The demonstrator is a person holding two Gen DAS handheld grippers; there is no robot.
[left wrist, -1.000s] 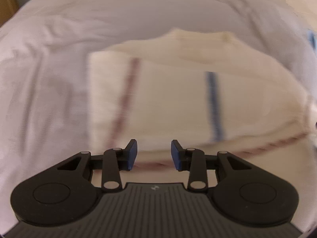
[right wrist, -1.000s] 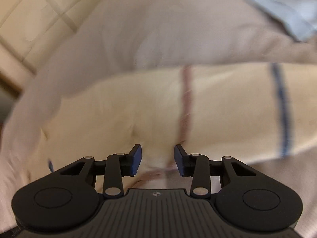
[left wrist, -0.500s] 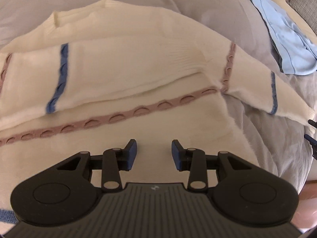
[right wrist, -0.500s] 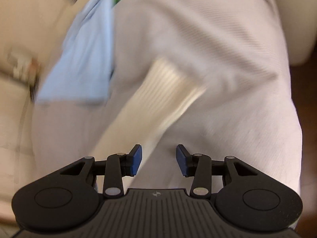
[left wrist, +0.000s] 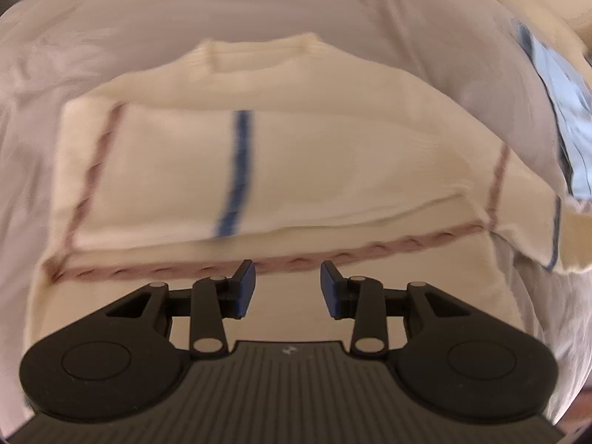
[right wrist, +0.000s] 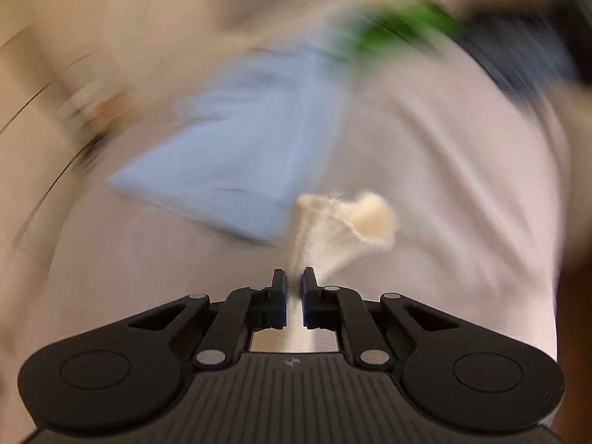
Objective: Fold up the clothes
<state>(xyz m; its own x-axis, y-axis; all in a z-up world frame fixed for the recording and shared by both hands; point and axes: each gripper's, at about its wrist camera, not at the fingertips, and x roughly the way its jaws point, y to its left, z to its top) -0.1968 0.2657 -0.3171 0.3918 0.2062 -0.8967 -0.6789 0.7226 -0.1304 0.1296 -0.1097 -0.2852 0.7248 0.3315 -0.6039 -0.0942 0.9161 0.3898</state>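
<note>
right tool (right wrist: 294,288) pinches the cream sweater's cuff (right wrist: 347,222) at frame centre; left tool (left wrist: 288,288) hangs open, empty, over the sweater (left wrist: 333,155), lower centre.

Probably a bedroom at home: a cream sweater (left wrist: 333,170) and a light blue garment (right wrist: 236,170) lie on a wide, soft pale sheet (left wrist: 259,7), seemingly a bed.

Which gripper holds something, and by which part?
The right gripper pinches the cream sweater's sleeve near its cuff end. The left gripper is open, holding nothing.
</note>
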